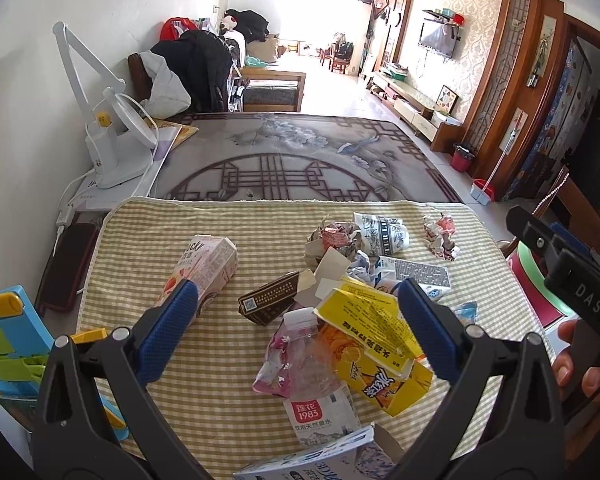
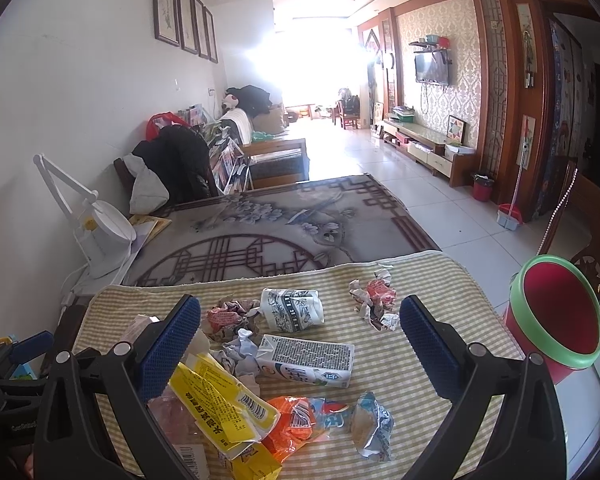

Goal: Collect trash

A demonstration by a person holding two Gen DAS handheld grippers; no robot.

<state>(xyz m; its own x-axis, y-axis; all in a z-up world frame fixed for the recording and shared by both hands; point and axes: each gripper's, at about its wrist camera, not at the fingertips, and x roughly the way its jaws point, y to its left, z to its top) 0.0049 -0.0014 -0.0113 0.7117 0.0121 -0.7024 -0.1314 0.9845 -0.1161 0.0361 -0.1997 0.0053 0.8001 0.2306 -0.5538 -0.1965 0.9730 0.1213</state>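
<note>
Left gripper (image 1: pixel 296 312) spread wide, empty, above bottle (image 1: pixel 306 354) and yellow carton (image 1: pixel 374 354). Right gripper (image 2: pixel 300 332) likewise agape, empty, over milk box (image 2: pixel 306 360) and wrappers (image 2: pixel 328 420). Trash strewn across checked mat (image 1: pixel 260 216). Bin (image 2: pixel 556 312) beyond mat's right edge.

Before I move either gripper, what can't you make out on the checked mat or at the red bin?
- Crushed clear plastic bottle: in the right wrist view, the yellow drink carton covers most of it.
- Blue-and-white box: cut off by the left wrist view's bottom edge.
- Red bin with green rim: its bottom is out of sight, contents unknown.
- Carton print: too small to read in either view.
</note>
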